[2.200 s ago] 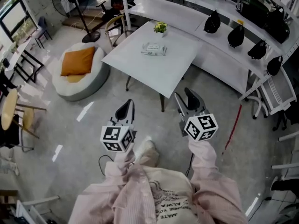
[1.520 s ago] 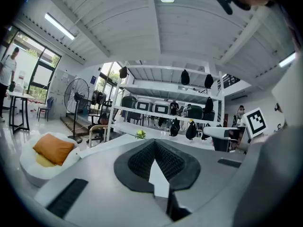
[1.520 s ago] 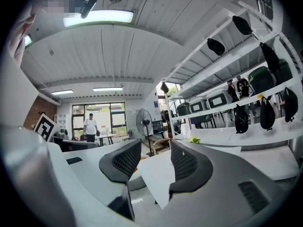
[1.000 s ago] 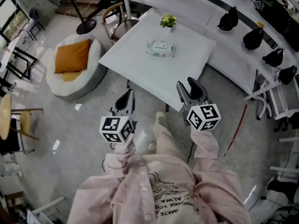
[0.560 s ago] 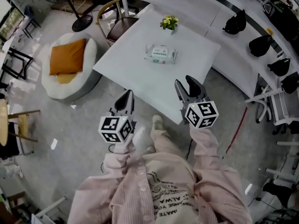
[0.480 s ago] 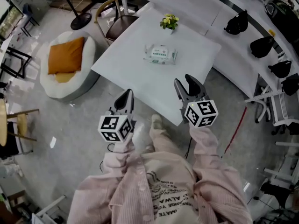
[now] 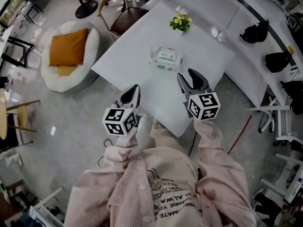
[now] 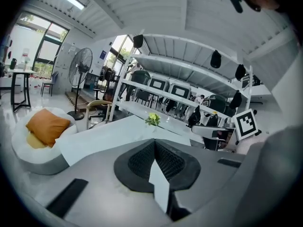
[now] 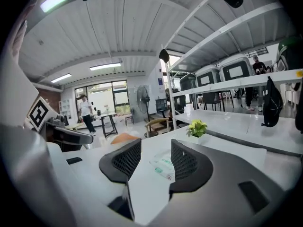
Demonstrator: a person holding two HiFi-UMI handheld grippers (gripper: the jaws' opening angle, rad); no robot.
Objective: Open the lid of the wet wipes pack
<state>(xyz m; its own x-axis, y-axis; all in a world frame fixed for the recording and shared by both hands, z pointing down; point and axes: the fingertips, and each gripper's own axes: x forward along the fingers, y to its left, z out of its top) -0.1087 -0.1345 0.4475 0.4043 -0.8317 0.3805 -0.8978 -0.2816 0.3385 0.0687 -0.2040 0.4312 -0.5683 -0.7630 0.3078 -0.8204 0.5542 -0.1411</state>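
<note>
In the head view, the wet wipes pack (image 7: 167,57) lies flat on the white desk (image 7: 128,67), a little beyond the middle. The pack is small here and I cannot make out how its lid stands. A small potted plant (image 7: 181,21) stands at 1 o'clock from the pack, near the far edge. My left gripper (image 7: 131,94) hangs over the near edge of the desk, with the pack at 1 o'clock from it. My right gripper (image 7: 193,79) is over the desk too, with the pack at 11 o'clock from it, apart from the jaws. At 9 o'clock from the desk, a round white seat (image 7: 90,56) with an orange cushion (image 7: 66,47) sits on the floor.

In the left gripper view, the jaws of my left gripper (image 8: 154,145) are pressed together with nothing between them. They cover the middle of the desk (image 8: 104,134), so the pack does not show. The plant (image 8: 152,119) stands at 12 o'clock above the jaws. The cushion (image 8: 46,126) is at 9 o'clock.

In the right gripper view, the jaws of my right gripper (image 9: 154,157) stand apart and hold nothing. Through the gap I see the pack (image 9: 163,167) lying further away on the desk (image 9: 222,126); its right end is cut off by the right jaw. The plant (image 9: 197,127) is at 1 o'clock from the pack.
</note>
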